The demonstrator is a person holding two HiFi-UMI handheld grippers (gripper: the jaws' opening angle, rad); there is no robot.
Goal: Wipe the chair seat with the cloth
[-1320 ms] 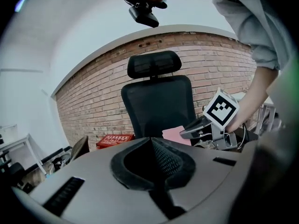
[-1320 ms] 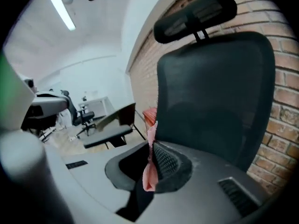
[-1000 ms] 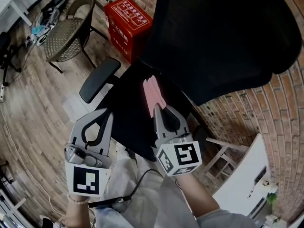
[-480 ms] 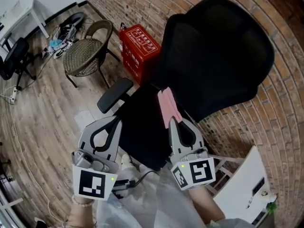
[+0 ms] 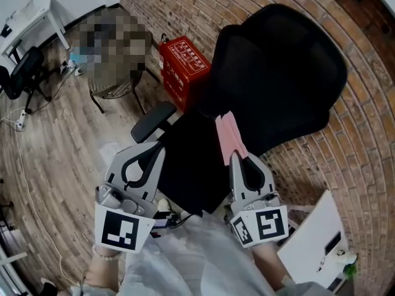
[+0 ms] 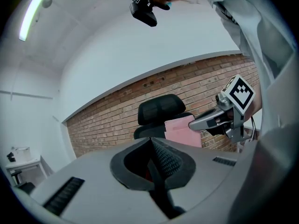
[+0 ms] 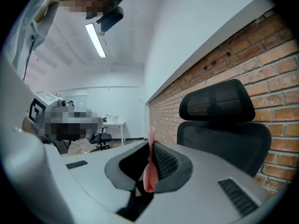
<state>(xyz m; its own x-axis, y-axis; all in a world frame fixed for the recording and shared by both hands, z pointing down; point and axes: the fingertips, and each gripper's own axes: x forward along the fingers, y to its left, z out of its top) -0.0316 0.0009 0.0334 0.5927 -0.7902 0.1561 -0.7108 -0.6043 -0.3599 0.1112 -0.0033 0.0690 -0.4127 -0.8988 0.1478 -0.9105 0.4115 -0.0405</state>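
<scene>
A black office chair with a tall mesh back stands against the brick wall; its seat [image 5: 185,159] lies just ahead of both grippers. My right gripper [image 5: 238,158] is shut on a pink cloth [image 5: 228,135], which sticks out past the jaws over the seat's right side. The right gripper view shows the cloth [image 7: 149,171] pinched between the jaws, with the chair back [image 7: 224,134] beyond. My left gripper [image 5: 158,150] hovers by the seat's left edge near the armrest [image 5: 152,120], shut with nothing in it. The left gripper view shows the closed left gripper [image 6: 152,142] and the cloth [image 6: 183,132].
A red box [image 5: 184,63] stands on the wooden floor behind the chair's left side. A chair under a mosaic patch [image 5: 114,79] is further left, with a white table [image 5: 31,17] and another black chair [image 5: 18,73]. A white object [image 5: 311,239] leans at the lower right.
The head view has pulled back, so the whole chair back now shows. Both grippers stay shut, side by side before the seat, with the pink cloth still in the right one.
</scene>
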